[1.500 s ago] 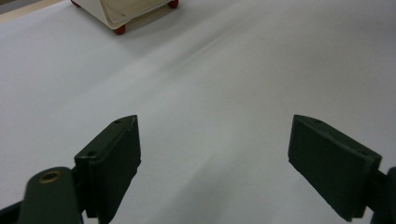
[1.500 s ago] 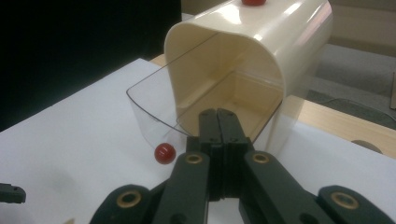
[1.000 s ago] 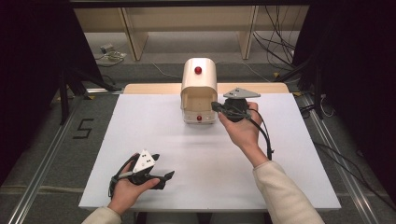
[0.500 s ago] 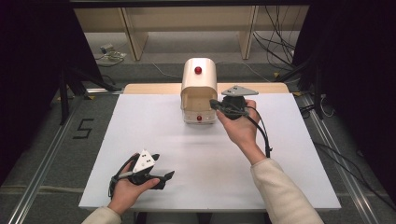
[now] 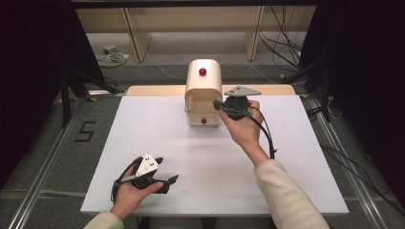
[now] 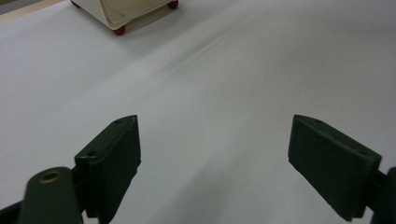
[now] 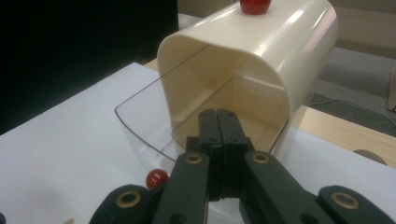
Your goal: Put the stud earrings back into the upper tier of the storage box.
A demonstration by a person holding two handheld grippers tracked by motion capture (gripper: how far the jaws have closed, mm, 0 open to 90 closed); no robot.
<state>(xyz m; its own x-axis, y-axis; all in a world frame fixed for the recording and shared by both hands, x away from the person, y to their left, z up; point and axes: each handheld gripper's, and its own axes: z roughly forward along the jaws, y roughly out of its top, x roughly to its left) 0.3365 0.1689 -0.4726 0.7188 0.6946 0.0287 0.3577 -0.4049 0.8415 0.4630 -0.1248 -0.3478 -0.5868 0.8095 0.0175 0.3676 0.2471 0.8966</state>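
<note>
Clear plastic lid (image 7: 140, 126) on cream box (image 7: 261, 51), plain in right gripper view

Glossy cream plastic box (image 7: 261, 51) — smooth

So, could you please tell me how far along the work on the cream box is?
Done: the clear lid of the cream box stands open, showing a bare inside. In hand: the right tool, jaws shut with nothing between them, points into the opening. Left: what follows is unclear; the left tool rests open on the white table, apart.
</note>
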